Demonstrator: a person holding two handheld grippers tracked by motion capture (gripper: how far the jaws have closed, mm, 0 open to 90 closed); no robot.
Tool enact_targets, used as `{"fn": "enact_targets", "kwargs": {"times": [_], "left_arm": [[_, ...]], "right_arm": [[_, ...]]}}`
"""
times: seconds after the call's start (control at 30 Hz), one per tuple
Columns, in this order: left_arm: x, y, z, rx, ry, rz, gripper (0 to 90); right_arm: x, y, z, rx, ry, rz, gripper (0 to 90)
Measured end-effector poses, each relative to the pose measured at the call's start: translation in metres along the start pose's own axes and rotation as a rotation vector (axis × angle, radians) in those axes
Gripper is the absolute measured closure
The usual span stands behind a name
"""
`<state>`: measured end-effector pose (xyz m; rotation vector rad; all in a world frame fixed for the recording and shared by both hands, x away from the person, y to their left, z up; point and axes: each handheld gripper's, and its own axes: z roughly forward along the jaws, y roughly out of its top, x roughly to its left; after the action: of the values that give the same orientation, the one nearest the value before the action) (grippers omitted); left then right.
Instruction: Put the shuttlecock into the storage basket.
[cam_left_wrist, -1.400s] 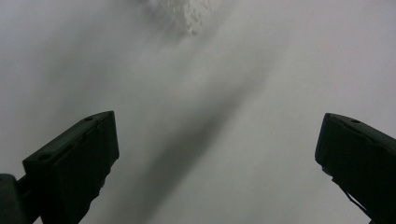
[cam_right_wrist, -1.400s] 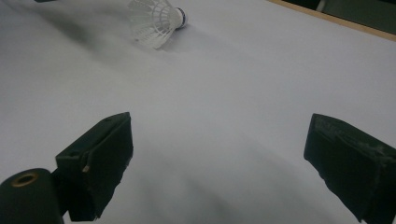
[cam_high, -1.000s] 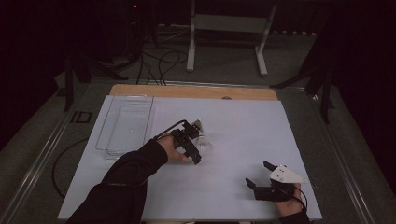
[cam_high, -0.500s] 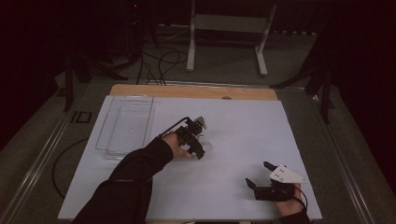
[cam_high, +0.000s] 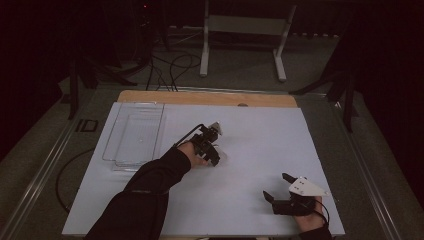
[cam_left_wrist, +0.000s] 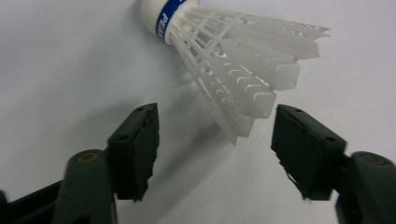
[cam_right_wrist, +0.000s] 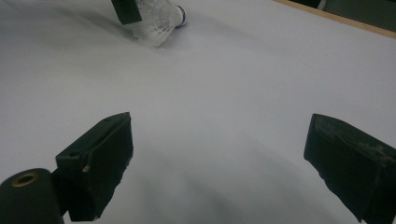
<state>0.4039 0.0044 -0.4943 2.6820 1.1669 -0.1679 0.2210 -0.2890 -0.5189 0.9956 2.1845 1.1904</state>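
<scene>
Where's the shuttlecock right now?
In the left gripper view the shuttlecock lies on the white table sheet, just ahead of the left gripper, skirt toward the jaws, untouched.

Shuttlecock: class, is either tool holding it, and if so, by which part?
Nothing is held. The left tool has just been closing around the shuttlecock skirt without touching; the right tool is open.

A black long sleeve (cam_high: 145, 195) covers the left arm. Both tongs are black; the right tongs (cam_high: 278, 187) carry a grey 3-cornered plate (cam_high: 306, 186), seemingly screw-dotted.
</scene>
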Motion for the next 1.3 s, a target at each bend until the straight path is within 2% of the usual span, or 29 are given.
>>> {"fn": "enact_targets", "kwargs": {"times": [0.2, 0.3, 0.47, 0.57, 0.67, 0.77, 0.93, 1.0, 1.1, 1.13, 1.2, 1.3], "left_arm": [[-0.003, 0.003, 0.006, -0.01, 0.001, -0.004, 43.2], [-0.002, 0.004, 0.008, -0.022, -0.001, -0.028, 48.2], [-0.003, 0.006, 0.011, -0.031, -0.02, -0.036, 51.3], [-0.002, 0.007, 0.013, -0.027, -0.025, -0.04, 57.2], [0.0, 0.007, 0.014, -0.032, -0.02, -0.06, 62.4], [0.0, 0.007, 0.014, -0.031, -0.014, -0.053, 66.0], [0.001, 0.009, 0.011, -0.052, -0.013, -0.072, 69.3], [0.001, 0.01, 0.011, -0.05, -0.004, -0.066, 73.3], [0.002, 0.011, 0.009, -0.06, -0.005, -0.081, 82.2], [0.002, 0.011, 0.009, -0.064, -0.002, -0.083, 82.2], [0.001, 0.012, 0.007, -0.065, -0.001, -0.082, 87.3], [0.001, 0.013, 0.003, -0.063, -0.01, -0.05, 89.4]], "right_arm": [[0.0, 0.0, 0.0, 0.001, -0.001, -0.001, 8.0], [0.0, 0.0, 0.0, 0.001, -0.001, -0.002, 8.0], [0.0, 0.0, 0.0, 0.007, 0.001, 0.0, 8.0], [0.0, 0.0, 0.0, 0.006, 0.001, -0.003, 8.0], [0.0, 0.0, 0.0, 0.008, 0.003, -0.001, 8.0], [0.0, 0.0, 0.0, 0.009, 0.002, -0.003, 8.1], [0.0, -0.001, 0.001, 0.015, 0.0, -0.001, 8.3], [0.0, 0.0, 0.001, 0.014, -0.001, -0.004, 8.3], [0.0, -0.001, 0.001, 0.014, 0.002, 0.003, 8.3], [0.0, -0.001, 0.001, 0.014, 0.002, 0.003, 8.3], [-0.001, -0.001, 0.001, 0.016, -0.002, 0.006, 8.3], [-0.001, -0.001, 0.001, 0.014, -0.004, 0.006, 8.3]]}}
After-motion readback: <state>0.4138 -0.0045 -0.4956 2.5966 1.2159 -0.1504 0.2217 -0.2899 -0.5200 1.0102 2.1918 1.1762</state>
